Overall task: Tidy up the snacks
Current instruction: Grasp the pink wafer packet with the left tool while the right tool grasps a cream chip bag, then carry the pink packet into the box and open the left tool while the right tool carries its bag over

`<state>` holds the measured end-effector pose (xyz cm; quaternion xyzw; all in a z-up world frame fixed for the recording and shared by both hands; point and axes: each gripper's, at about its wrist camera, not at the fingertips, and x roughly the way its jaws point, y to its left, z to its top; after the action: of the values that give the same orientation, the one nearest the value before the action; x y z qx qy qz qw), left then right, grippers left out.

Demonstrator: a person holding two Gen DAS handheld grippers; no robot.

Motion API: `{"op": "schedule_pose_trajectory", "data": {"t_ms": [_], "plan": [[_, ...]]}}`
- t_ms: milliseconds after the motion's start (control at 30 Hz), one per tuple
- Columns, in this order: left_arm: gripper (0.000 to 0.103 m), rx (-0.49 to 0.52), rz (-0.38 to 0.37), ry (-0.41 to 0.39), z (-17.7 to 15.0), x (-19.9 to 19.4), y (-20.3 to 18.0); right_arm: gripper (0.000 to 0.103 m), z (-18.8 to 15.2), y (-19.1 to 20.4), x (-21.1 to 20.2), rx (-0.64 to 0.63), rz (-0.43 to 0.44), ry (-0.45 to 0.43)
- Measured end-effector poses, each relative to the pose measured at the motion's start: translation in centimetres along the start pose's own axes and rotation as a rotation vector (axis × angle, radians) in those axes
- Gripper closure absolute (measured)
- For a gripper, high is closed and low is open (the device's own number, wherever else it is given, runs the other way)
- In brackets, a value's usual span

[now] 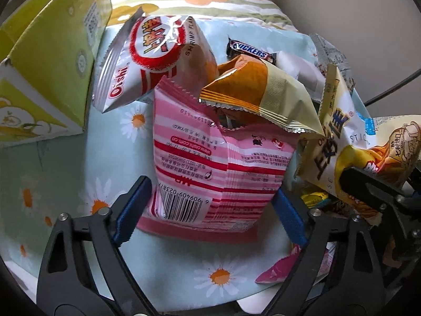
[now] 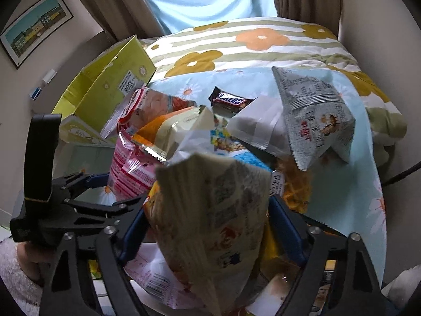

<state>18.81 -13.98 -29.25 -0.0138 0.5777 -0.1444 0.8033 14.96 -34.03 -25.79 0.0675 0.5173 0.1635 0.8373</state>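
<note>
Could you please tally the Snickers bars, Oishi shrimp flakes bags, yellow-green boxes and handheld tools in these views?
Snickers bar: 1
Oishi shrimp flakes bag: 1
Yellow-green cardboard box: 1
Tools: 2, left tool on a pink striped bag, right tool on a cream bag
Total: 5

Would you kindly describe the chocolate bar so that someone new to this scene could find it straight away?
Start at the pale blue daisy-print cloth spread with snack packets, and look to its far side, toward the striped flower cushion. There, just behind the orange and cream packet, lies the Snickers bar. It is the only small dark brown wrapper, slim and flat where its neighbours are puffy bags.
</note>
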Motion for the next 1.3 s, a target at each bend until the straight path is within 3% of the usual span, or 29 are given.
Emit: {"op": "schedule_pose_trajectory", "data": {"t_ms": [100,433,833,1100,1300], "plan": [[0.030,0.026,0.020,-0.001,0.1,0.0,-0.3,0.028,0.0,0.3,0.1,-0.016,-0.010,0.003],[0.045,0.011,0.013,0.000,-1.0,-1.5,0.1,0.046,0.0,0.3,-0.8,0.005,0.015,-0.020],[0.045,-0.018,0.011,-0.075,-2.2,-6.0,0.4,0.048,0.4,0.9,-4.4,0.005,0.011,-0.089],[0.045,-0.058,0.009,-0.201,-1.9,-13.2,1.6,0.051,2.4,2.5,-7.4,-0.016,0.008,-0.152],[0.045,-0.082,0.014,-0.300,-0.2,-17.8,4.7,0.052,5.4,5.6,-8.7,-0.052,0.003,-0.210]]}}
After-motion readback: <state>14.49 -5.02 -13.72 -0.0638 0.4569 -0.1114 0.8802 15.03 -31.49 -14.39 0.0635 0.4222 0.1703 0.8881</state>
